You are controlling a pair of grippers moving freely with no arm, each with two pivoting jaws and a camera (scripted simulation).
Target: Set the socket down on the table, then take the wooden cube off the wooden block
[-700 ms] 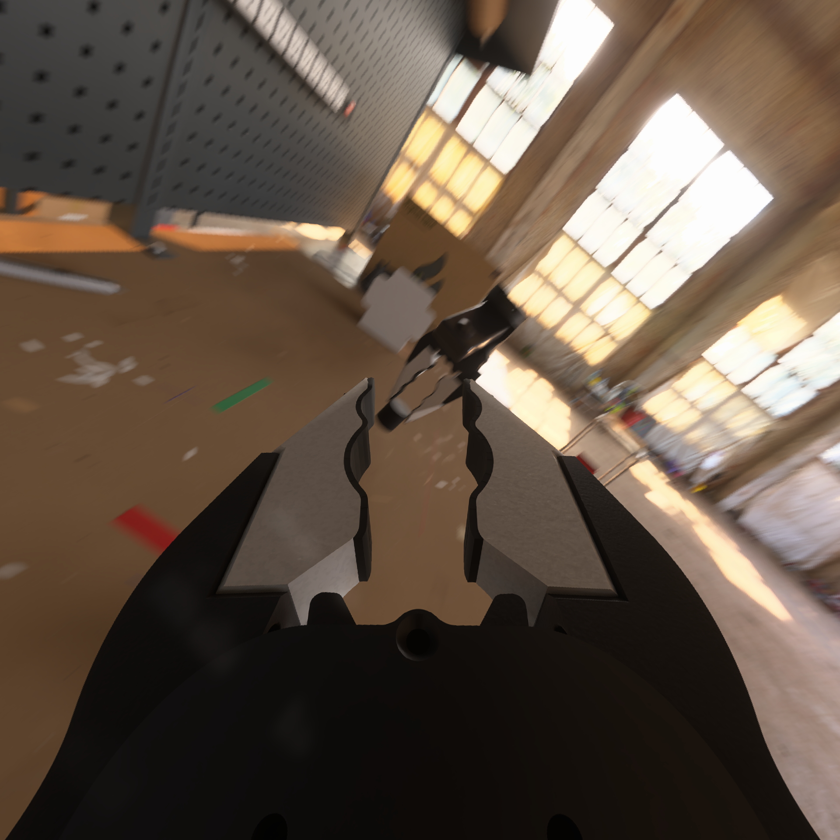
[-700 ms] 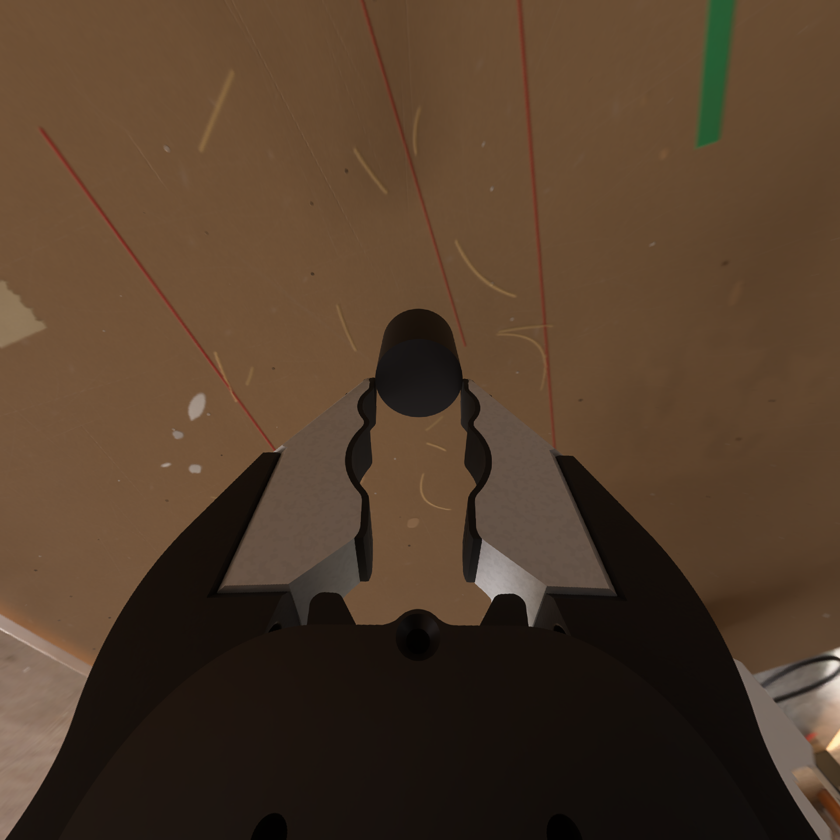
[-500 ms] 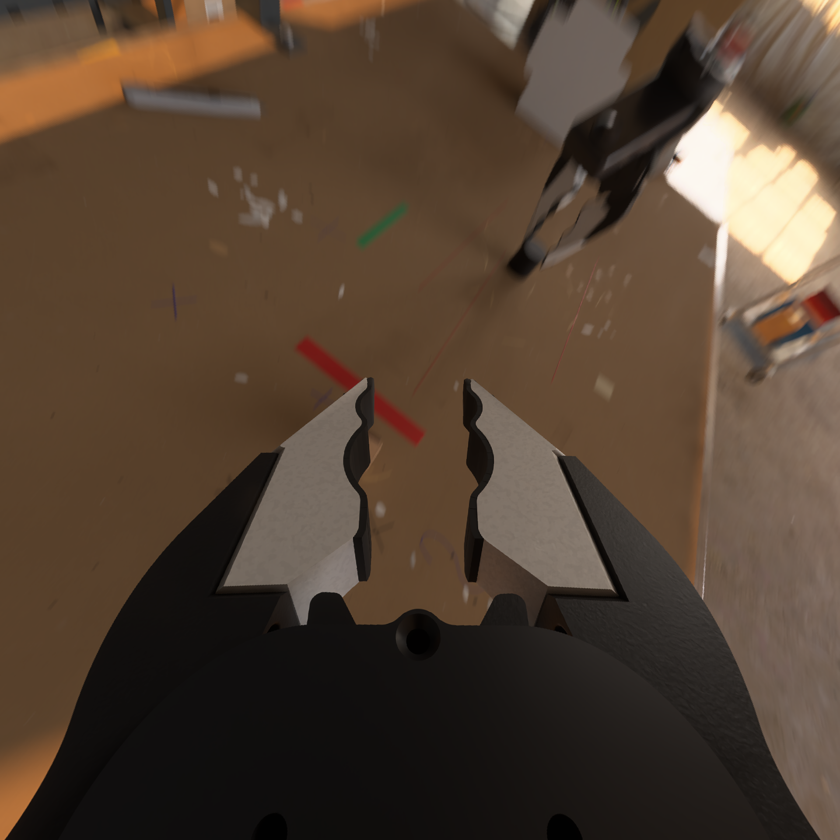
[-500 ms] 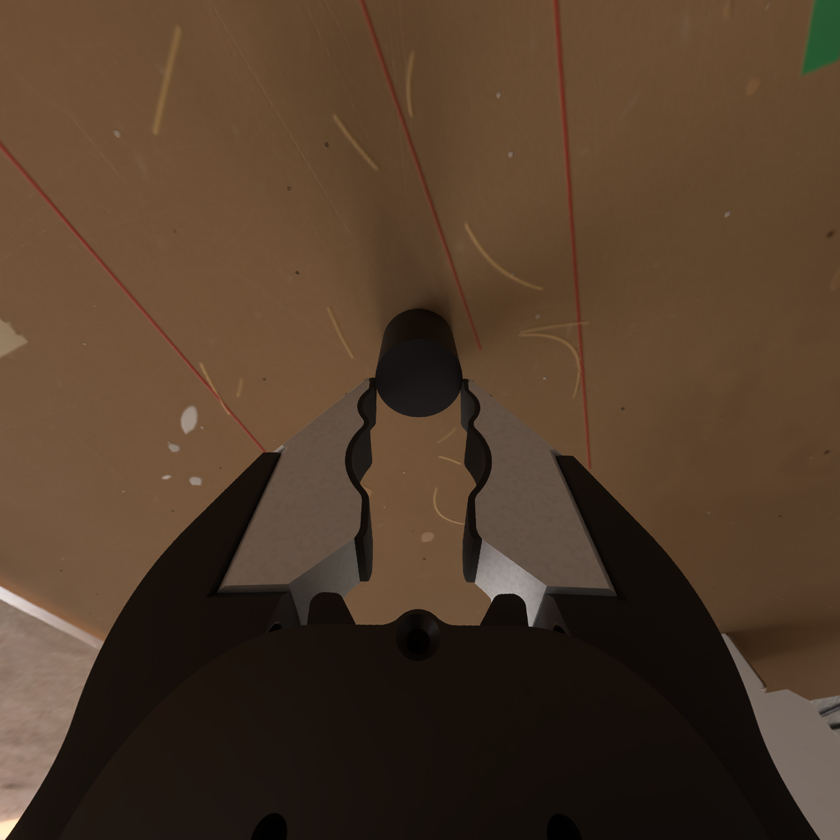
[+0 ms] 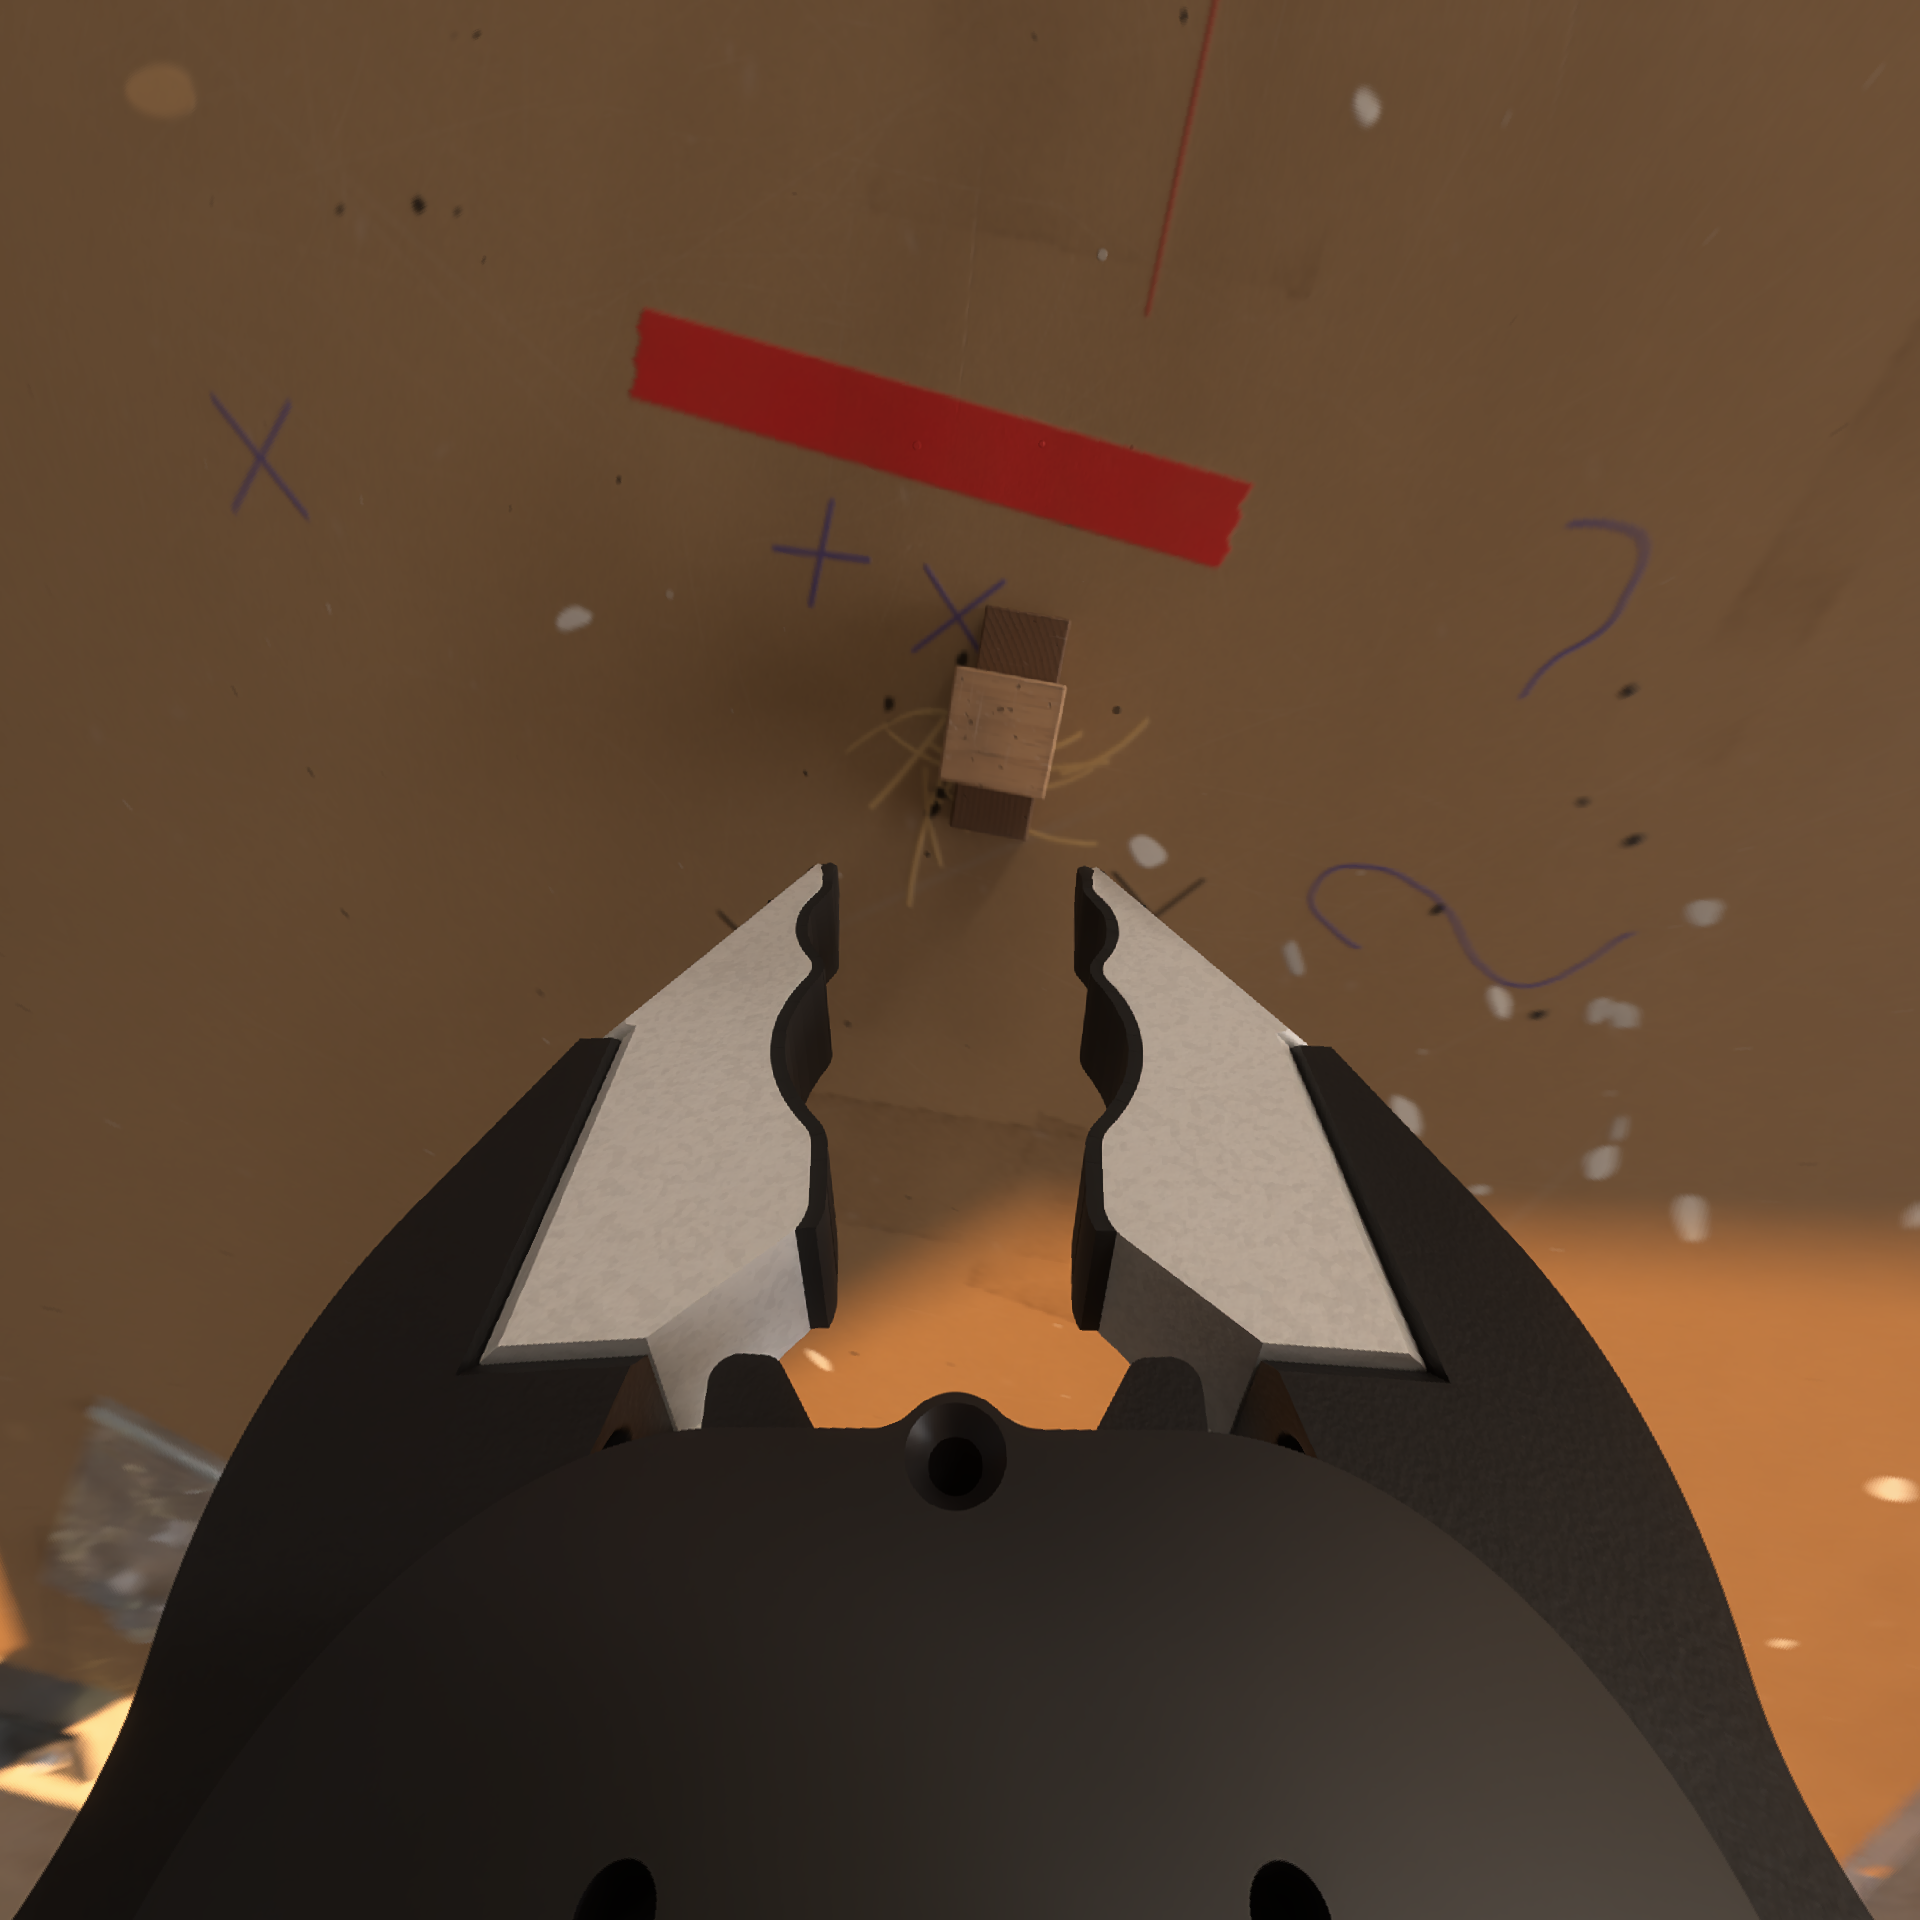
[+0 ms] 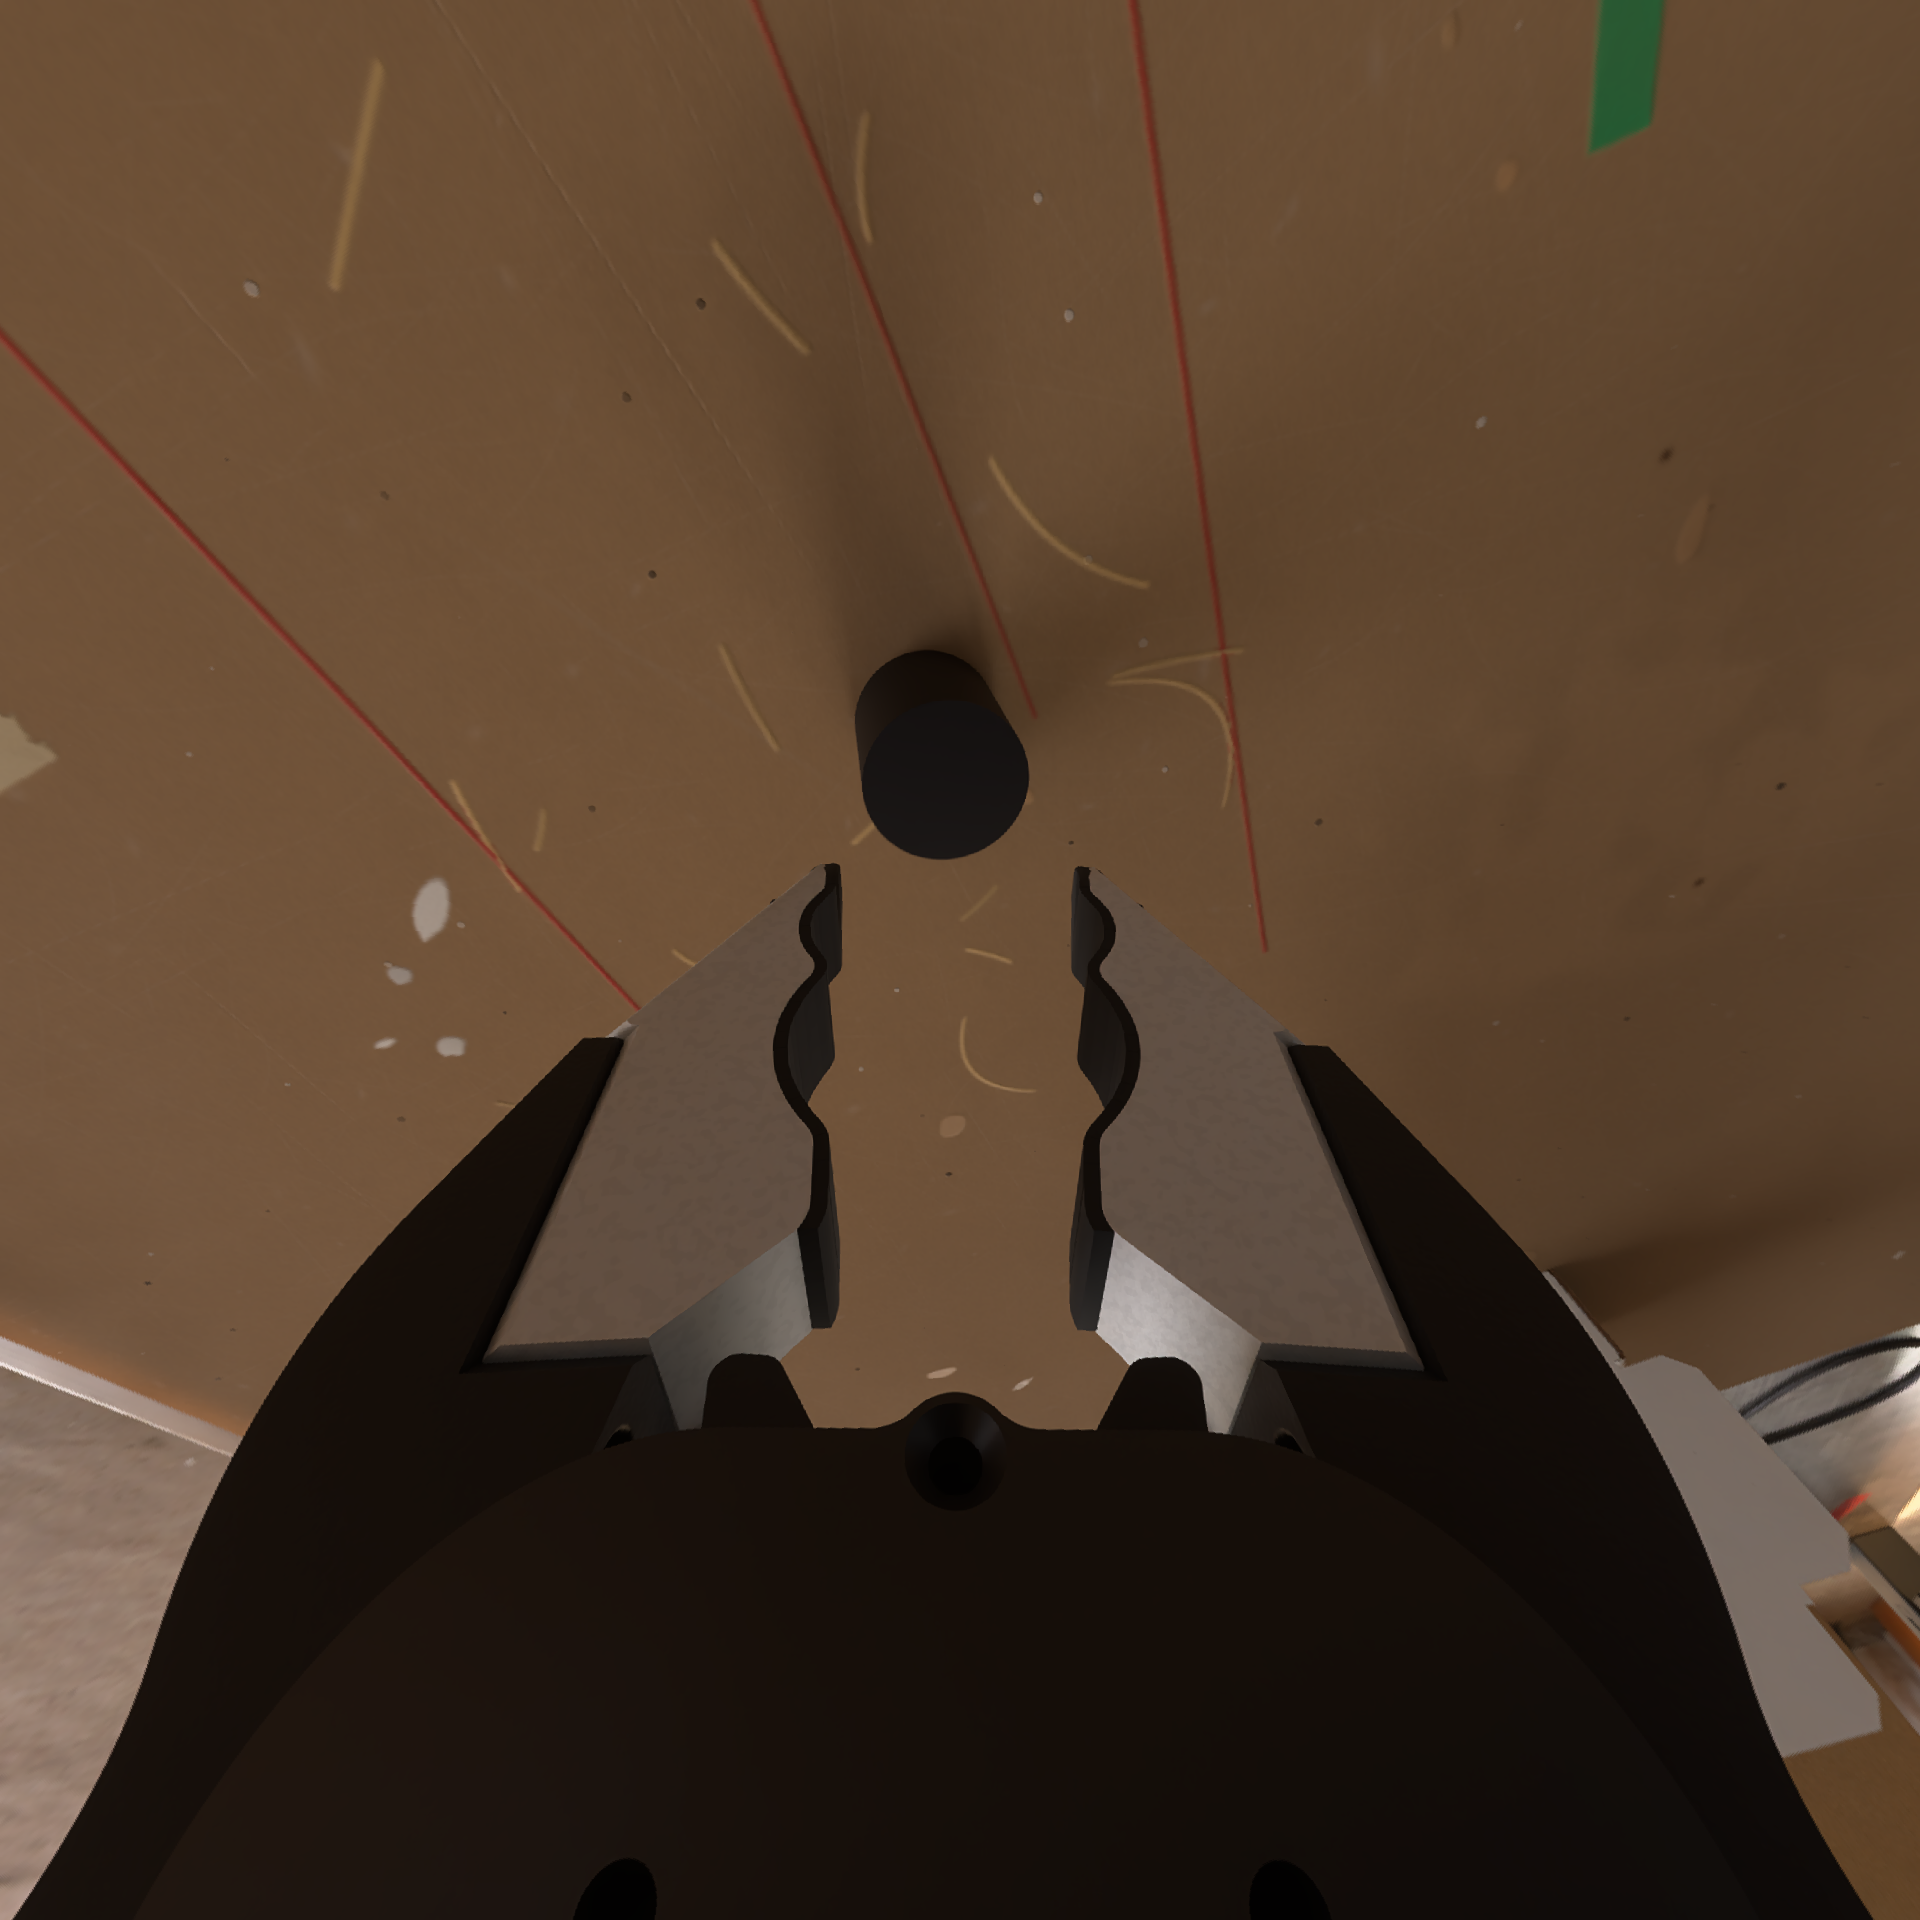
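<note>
In the left wrist view a pale wooden cube (image 5: 1003, 740) sits on top of a darker wooden block (image 5: 1023, 641) lying on the brown table (image 5: 416, 831). My left gripper (image 5: 954, 883) is open and empty, above the table, with the cube just beyond its fingertips. In the right wrist view the dark cylindrical socket (image 6: 940, 767) stands upright on the table (image 6: 416, 520). My right gripper (image 6: 954, 883) is open and empty, its fingertips a little short of the socket and apart from it.
A strip of red tape (image 5: 935, 436) lies beyond the block, with pen marks and pale flecks around. Thin red lines (image 6: 894, 343) and a green tape piece (image 6: 1626, 73) mark the table. The table edge (image 6: 114, 1382) runs at lower left; grey equipment (image 6: 1662, 1538) sits at lower right.
My right gripper has opened, let go of the socket and drawn back from it. My left gripper has swung down from facing the room to facing the cube on the block.
</note>
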